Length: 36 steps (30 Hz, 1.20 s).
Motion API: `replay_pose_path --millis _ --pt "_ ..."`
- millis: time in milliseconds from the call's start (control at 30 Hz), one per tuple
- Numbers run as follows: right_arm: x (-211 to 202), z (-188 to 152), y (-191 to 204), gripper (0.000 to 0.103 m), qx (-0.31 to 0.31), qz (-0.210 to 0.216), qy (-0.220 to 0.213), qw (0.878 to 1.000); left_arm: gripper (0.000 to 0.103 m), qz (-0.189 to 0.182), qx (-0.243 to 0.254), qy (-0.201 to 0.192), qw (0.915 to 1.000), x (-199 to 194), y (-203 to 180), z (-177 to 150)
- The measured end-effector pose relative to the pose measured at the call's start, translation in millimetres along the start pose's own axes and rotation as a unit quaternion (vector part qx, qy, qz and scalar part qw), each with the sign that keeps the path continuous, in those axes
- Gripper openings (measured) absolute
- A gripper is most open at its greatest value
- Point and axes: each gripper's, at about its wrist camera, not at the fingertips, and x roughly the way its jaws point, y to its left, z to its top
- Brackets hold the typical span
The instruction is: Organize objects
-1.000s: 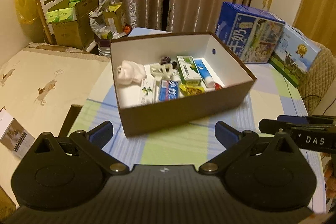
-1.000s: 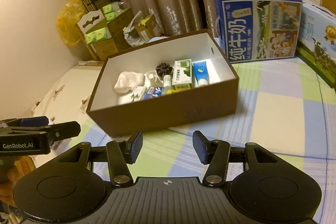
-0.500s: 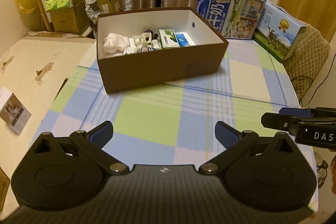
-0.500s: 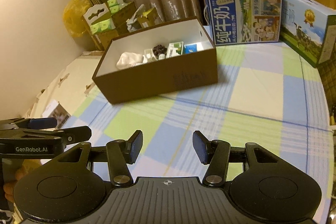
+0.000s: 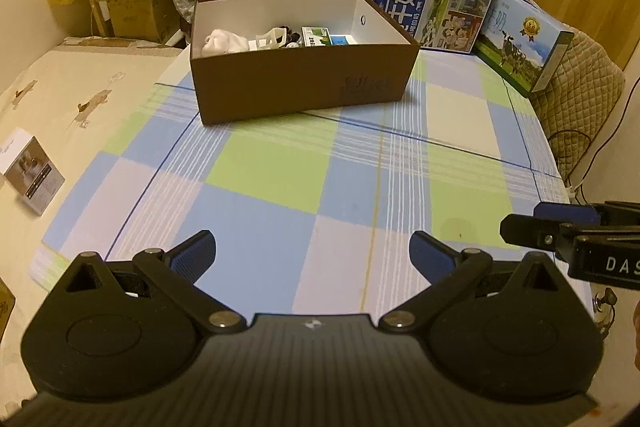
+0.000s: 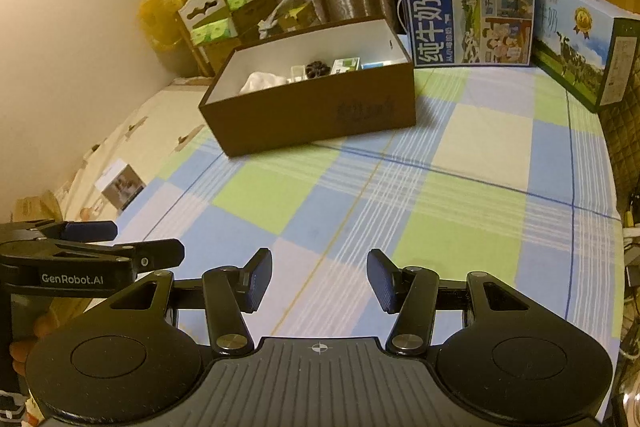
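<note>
In the upper middle of both views, the brown cardboard box [image 5: 304, 83] sits on the checked tablecloth [image 5: 280, 187], well apart from both grippers. Low in the frame, the left gripper [image 5: 312, 255] has its jaws spread wide and holds nothing; the right gripper [image 6: 319, 281] is parted more narrowly, also empty. No loose item shows on the cloth between them and the box, so the sorting looks finished or nearly so. If anything remains, it is best to scan the cloth's edges before reaching, and to approach the box from above its open top rather than nudging its thin wall.

The box is matte brown outside, white inside, straight-sided. Within it lie a soft crumpled white cloth [image 5: 222, 41], a green-and-white carton [image 5: 316, 35] and a dark, bumpy round thing [image 6: 318, 69]. Behind it stand two glossy printed milk cartons [image 6: 468, 15].
</note>
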Motion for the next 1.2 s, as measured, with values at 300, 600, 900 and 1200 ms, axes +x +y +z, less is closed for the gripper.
replay_pose_path --millis 300,600,900,1200 --pt "-10.5 -14.9 4.0 0.050 -0.004 0.007 0.001 1.000 0.102 0.002 -0.005 0.000 1.0000 -12.2 -5.9 -16.2" --pt "-14.5 -20.5 4.5 0.050 -0.006 0.008 0.000 1.000 0.102 0.007 -0.008 -0.003 0.9999 -21.3 -10.3 -25.9" --pt "-16.6 -24.0 5.9 0.050 -0.011 0.012 0.001 1.000 0.102 0.015 -0.011 -0.006 0.9998 -26.4 -10.9 -28.2" --pt "-15.3 -22.9 1.6 0.050 -0.010 0.014 0.003 1.000 0.102 0.017 -0.007 -0.005 0.9998 -23.8 -15.3 -25.8"
